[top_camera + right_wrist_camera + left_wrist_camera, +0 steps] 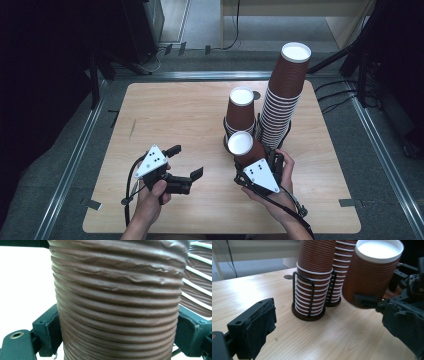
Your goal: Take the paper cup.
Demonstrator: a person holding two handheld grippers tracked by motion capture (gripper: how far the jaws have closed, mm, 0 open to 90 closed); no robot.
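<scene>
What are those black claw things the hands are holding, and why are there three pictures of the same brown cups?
Those are grabbers: a person squeezes one in each hand, and two black jaws pinch like tongs. One picture comes from a camera up high, looking down on the wooden table. The other two come from small cameras that ride on the grabbers, so everything looks very close.

On the table stand two stacks of brown paper cups, each in a black wire holder: a tall stack and a short stack.

The right gripper holds one cup by its side, with a jaw on each side of it. In its own camera the ridged brown wall looks huge. The left gripper is open and holds nothing.
</scene>
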